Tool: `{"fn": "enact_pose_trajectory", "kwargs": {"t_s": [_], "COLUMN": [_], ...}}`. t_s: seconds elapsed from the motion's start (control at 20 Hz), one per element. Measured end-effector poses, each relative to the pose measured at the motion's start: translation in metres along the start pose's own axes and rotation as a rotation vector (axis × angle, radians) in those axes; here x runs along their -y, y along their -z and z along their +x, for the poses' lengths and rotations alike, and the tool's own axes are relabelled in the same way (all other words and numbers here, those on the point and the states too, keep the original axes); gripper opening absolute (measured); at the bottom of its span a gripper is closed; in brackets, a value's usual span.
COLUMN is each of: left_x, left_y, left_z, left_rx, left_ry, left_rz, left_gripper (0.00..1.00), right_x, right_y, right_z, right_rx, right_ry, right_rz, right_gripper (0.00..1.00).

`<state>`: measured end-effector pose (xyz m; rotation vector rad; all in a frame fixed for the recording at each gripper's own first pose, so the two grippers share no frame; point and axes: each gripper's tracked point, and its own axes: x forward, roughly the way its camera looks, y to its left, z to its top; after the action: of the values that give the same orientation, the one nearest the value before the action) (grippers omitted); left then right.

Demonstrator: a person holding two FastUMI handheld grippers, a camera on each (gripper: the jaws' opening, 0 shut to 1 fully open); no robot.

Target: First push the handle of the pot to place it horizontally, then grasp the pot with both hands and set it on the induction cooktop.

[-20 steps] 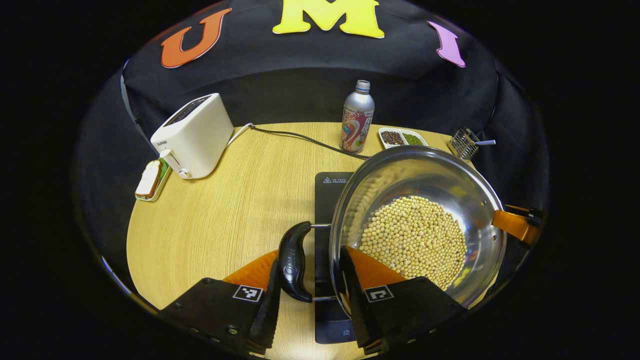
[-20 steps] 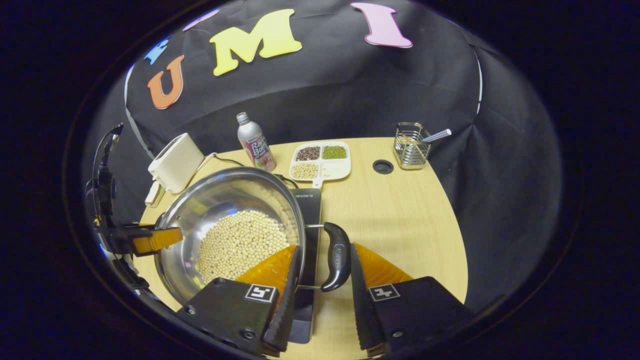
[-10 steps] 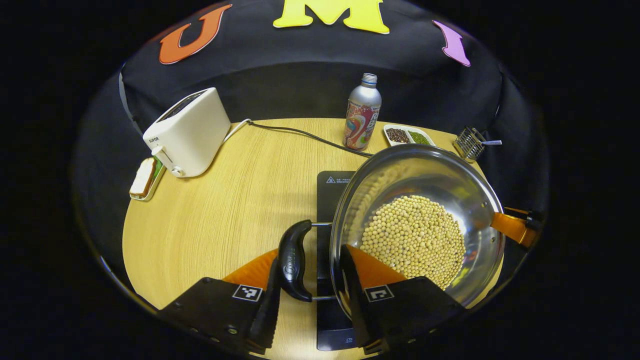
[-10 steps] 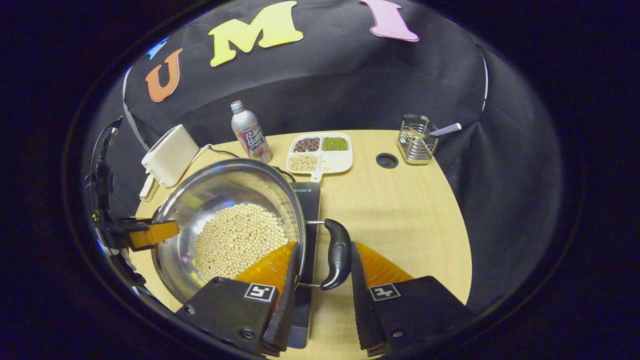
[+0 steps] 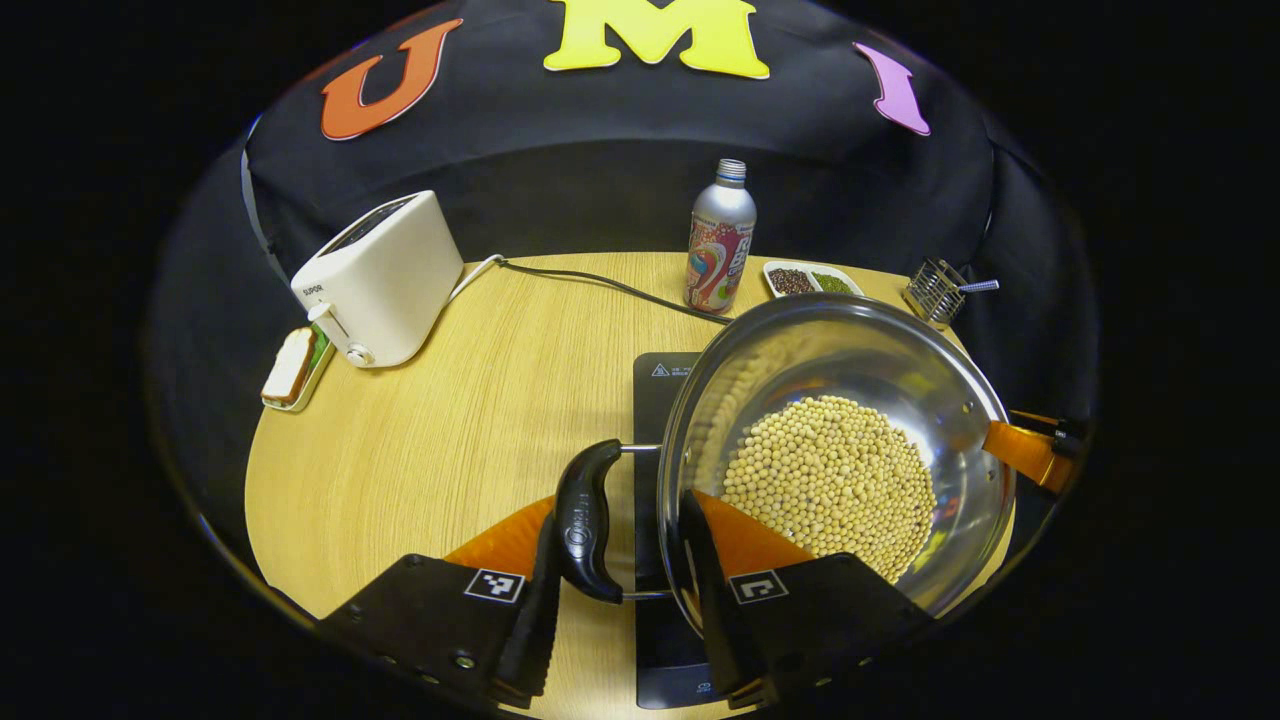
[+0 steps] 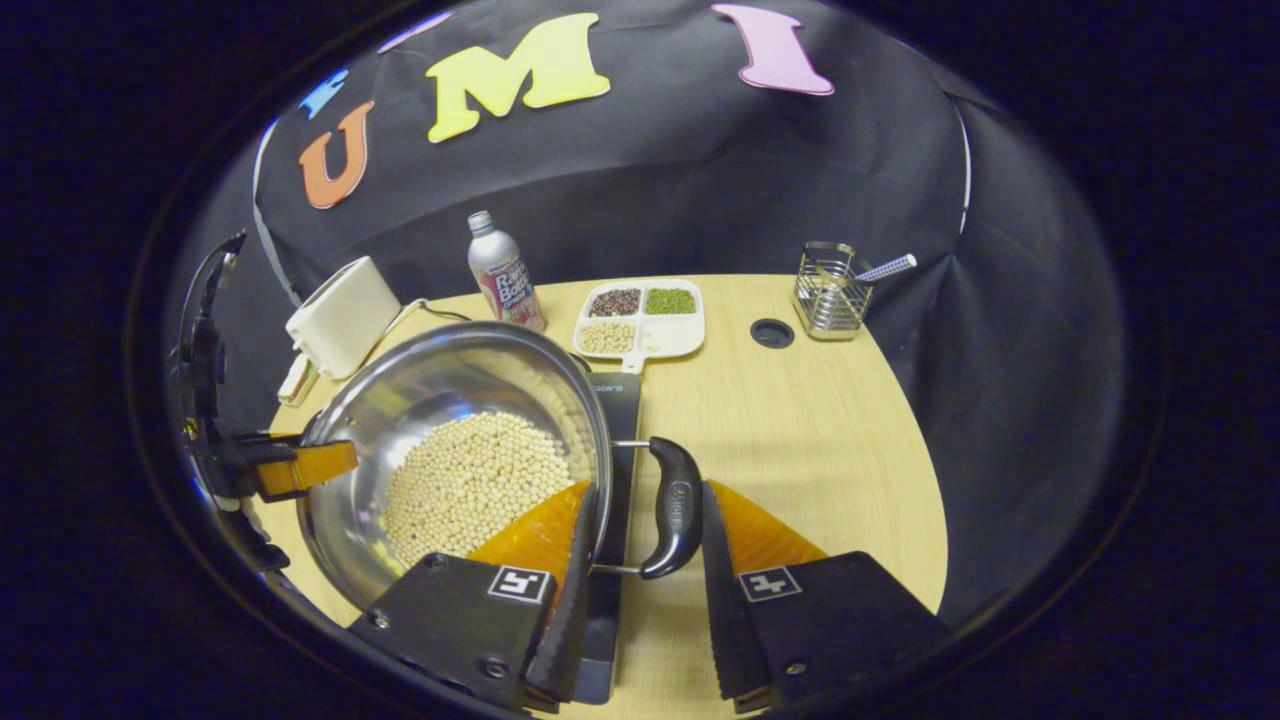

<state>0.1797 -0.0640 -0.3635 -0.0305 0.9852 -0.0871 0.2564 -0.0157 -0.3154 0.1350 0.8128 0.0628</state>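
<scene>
Steel pot (image 5: 905, 355), black handles; cream toaster (image 5: 375, 275); orange fingers (image 6: 760, 530).

a staged kitchen booth: a wooden surface (image 5: 450, 420) with a toaster (image 5: 378, 278), an induction cooktop (image 5: 655, 400), and black cloth walls (image 5: 600, 190).

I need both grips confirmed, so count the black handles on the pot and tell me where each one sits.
2. One handle sits on the pot's left side, between the left gripper's fingers. The other handle sits on its right side, between the right gripper's fingers.
</scene>
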Motion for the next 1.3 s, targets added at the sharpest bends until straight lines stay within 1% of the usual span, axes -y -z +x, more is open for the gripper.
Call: {"fn": "enact_pose_trajectory", "kwargs": {"t_s": [0.05,0.1,0.15,0.25,0.3,0.35,0.4,0.45,0.5,0.55,0.6,0.65,0.7,0.85,0.9,0.95,1.05,1.2,1.25,1.3], "left_x": [0.0,-0.001,0.0,0.0,0.0,0.0,0.001,-0.001,-0.003,-0.005,-0.004,-0.003,-0.003,-0.001,0.0,-0.001,-0.001,-0.003,-0.005,-0.005], "left_y": [0.0,0.001,0.0,-0.001,-0.001,0.0,0.003,0.009,0.011,0.011,0.012,0.013,0.013,0.017,0.015,0.014,0.012,0.009,0.008,0.008], "left_z": [0.0,0.0,-0.001,-0.001,0.0,0.001,0.002,0.001,-0.003,-0.005,-0.011,-0.018,-0.023,-0.036,-0.041,-0.047,-0.056,-0.077,-0.085,-0.093], "left_rx": [0.002,0.002,0.008,0.022,0.031,0.046,0.053,0.053,0.076,0.105,0.131,0.152,0.172,0.2,0.215,0.227,0.247,0.276,0.288,0.296], "left_ry": [0.0,-0.003,-0.005,-0.006,-0.004,-0.001,0.004,0.001,-0.011,-0.028,-0.028,-0.034,-0.04,-0.055,-0.056,-0.061,-0.062,-0.059,-0.056,-0.053], "left_rz": [0.001,0.002,0.001,-0.01,-0.003,0.016,0.042,0.057,0.062,0.064,0.055,0.046,0.04,0.032,0.031,0.03,0.023,0.007,0.003,-0.003], "left_gripper": [0.59,0.7,0.61,0.61,0.61,0.64,0.66,0.72,0.86,1.0,1.0,0.98,1.0,1.0,0.98,0.97,0.97,0.97,0.97,0.98], "right_x": [0.0,0.0,0.0,0.002,0.001,0.002,0.007,0.004,0.003,0.006,0.008,0.009,0.009,0.01,0.01,0.01,0.011,0.013,0.012,0.012], "right_y": [0.0,0.0,0.0,-0.001,-0.002,-0.001,0.015,0.024,0.023,0.021,0.02,0.022,0.023,0.019,0.018,0.017,0.012,0.006,0.004,0.001], "right_z": [0.0,0.0,0.0,0.0,0.0,0.003,0.008,0.005,0.007,0.005,0.005,-0.001,-0.005,-0.016,-0.02,-0.027,-0.036,-0.057,-0.066,-0.074], "right_rx": [0.005,0.012,0.019,0.036,0.05,0.067,0.007,-0.009,0.003,0.028,0.05,0.056,0.06,0.098,0.112,0.125,0.157,0.194,0.211,0.229], "right_ry": [-0.001,-0.004,-0.005,-0.012,-0.024,-0.037,-0.03,-0.073,-0.095,-0.097,-0.091,-0.09,-0.084,-0.056,-0.051,-0.045,-0.032,-0.014,-0.012,-0.005], "right_rz": [0.004,0.006,0.004,0.01,0.018,0.024,0.02,0.065,0.11,0.14,0.152,0.141,0.118,0.052,0.036,0.024,0.013,-0.01,-0.019,-0.03], "right_gripper": [0.53,0.53,0.53,0.53,0.55,0.58,0.62,0.81,1.0,1.0,1.0,1.0,1.0,1.0,1.0,0.99,0.97,0.98,0.96,0.98]}}
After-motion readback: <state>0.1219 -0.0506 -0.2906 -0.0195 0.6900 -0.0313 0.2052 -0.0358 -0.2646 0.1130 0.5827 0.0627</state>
